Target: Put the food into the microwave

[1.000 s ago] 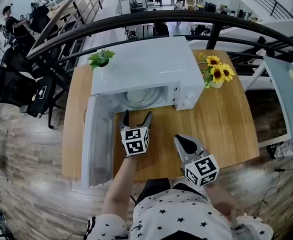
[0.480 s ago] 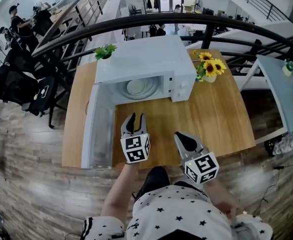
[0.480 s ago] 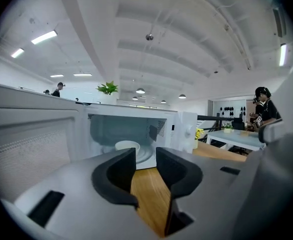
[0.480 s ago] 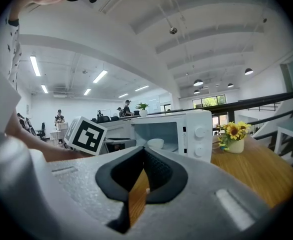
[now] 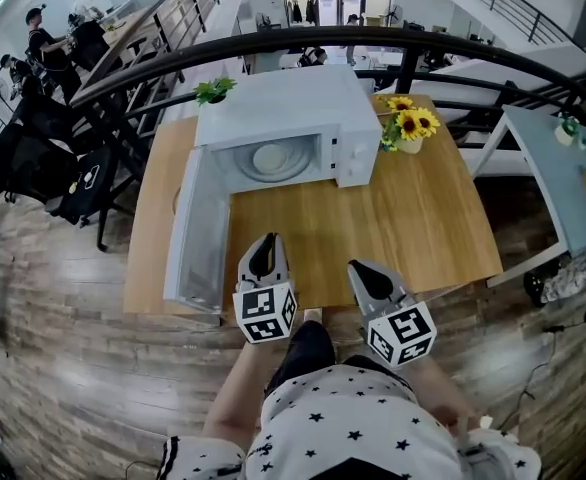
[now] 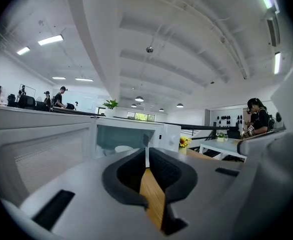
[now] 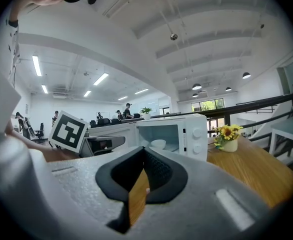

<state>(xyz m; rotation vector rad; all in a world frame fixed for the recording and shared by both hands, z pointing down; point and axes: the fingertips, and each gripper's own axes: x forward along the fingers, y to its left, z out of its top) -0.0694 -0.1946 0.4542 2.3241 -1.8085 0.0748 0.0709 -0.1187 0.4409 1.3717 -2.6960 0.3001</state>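
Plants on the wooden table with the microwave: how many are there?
2. A green potted plant stands by the back left corner of the microwave; a vase of sunflowers stands at its right side. No others show on this table.

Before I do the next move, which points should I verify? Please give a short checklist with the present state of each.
1. White dish inside the microwave: ok.
2. Food in the dish: cannot tell.
3. Door shut: not ok, it stands wide open at the left.
4. Left gripper free: ok, jaws have just closed on nothing.
5. Right gripper free: ok, shut and empty.
6. Sunflower vase out of the door's path: ok, at the microwave's other side.
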